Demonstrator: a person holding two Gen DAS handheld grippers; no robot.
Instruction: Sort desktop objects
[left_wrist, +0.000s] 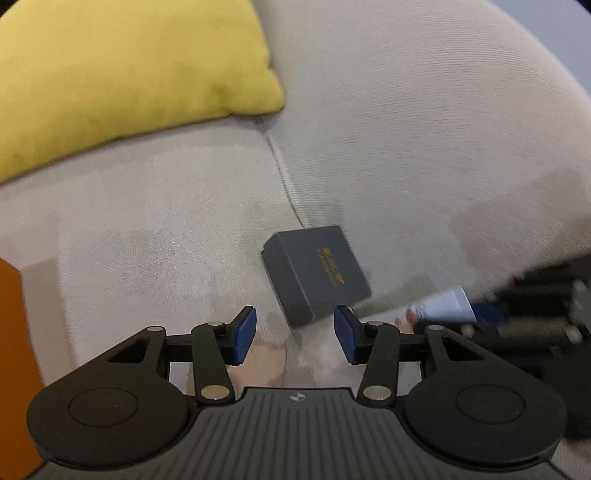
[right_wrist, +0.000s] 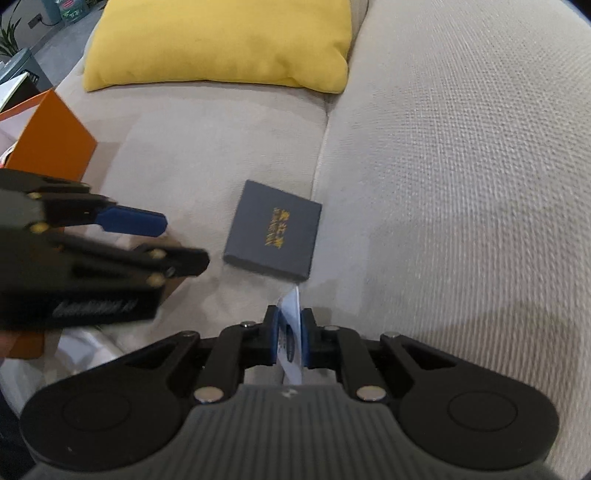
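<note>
A flat dark grey box (left_wrist: 317, 275) with gold lettering lies on the beige sofa seat; it also shows in the right wrist view (right_wrist: 275, 229). My left gripper (left_wrist: 294, 338) is open and empty, hovering just short of the box's near corner; it shows from the side in the right wrist view (right_wrist: 147, 236). My right gripper (right_wrist: 290, 339) is shut on a thin white and blue card (right_wrist: 291, 332), held edge-up just short of the box. The card and right gripper show at the right of the left wrist view (left_wrist: 447, 306).
A yellow cushion (right_wrist: 221, 40) leans at the back of the sofa (right_wrist: 443, 184). An orange open box (right_wrist: 48, 136) stands at the left, also in the left wrist view (left_wrist: 14, 369). A seam runs between the seat cushions behind the grey box.
</note>
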